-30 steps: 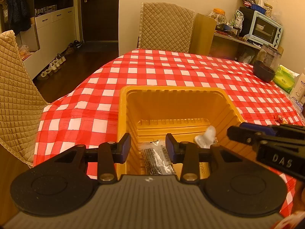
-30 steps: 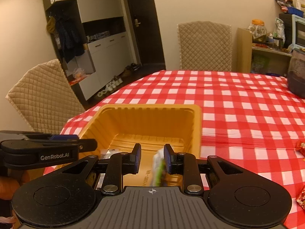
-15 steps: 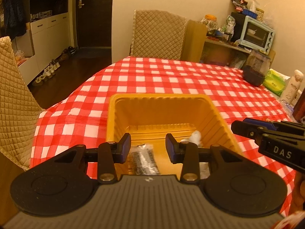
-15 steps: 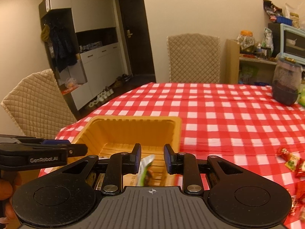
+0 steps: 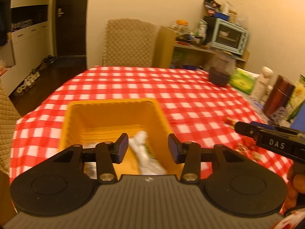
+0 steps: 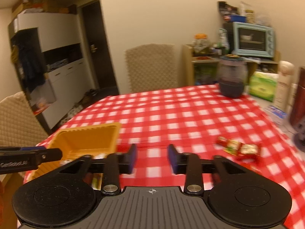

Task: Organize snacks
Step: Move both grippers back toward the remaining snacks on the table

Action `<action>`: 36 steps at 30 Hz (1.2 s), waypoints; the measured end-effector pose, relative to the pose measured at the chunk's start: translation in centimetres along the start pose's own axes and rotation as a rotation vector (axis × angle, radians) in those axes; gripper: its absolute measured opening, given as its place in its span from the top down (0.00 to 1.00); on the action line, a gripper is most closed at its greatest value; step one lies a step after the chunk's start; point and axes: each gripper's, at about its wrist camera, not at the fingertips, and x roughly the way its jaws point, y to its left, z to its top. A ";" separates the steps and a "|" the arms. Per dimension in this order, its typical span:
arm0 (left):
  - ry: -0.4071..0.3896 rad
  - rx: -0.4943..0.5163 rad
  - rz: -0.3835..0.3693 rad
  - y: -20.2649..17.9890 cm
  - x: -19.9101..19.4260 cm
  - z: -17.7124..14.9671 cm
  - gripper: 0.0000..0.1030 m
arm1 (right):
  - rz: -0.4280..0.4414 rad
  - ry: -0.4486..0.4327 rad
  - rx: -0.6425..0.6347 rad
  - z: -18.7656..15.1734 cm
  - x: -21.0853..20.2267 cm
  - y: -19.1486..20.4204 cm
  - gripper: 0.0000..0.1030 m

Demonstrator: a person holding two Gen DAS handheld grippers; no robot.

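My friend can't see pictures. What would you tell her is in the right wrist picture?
The right gripper hangs over a red-and-white checked tablecloth, its jaws opening with nothing between them. A yellow tray sits at the left beside the left gripper, and a red snack packet lies on the cloth to the right.

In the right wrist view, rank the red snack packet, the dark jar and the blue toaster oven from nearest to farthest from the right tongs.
1. Red snack packet, on the cloth just to the right.
2. Dark jar, at the table's far right.
3. Toaster oven, on the shelf behind the table.
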 end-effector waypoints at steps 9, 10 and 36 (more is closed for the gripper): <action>0.051 0.032 -0.093 -6.5 -0.6 -2.4 0.48 | -0.107 -0.011 0.072 -1.9 -5.2 -6.0 0.46; 0.055 0.040 -0.103 -7.2 -0.6 -2.6 0.47 | -0.117 -0.013 0.070 -2.1 -5.6 -6.6 0.46; 0.139 0.156 -0.152 -15.1 6.6 -4.5 0.34 | -0.203 0.185 0.000 -7.0 -0.4 -14.7 0.46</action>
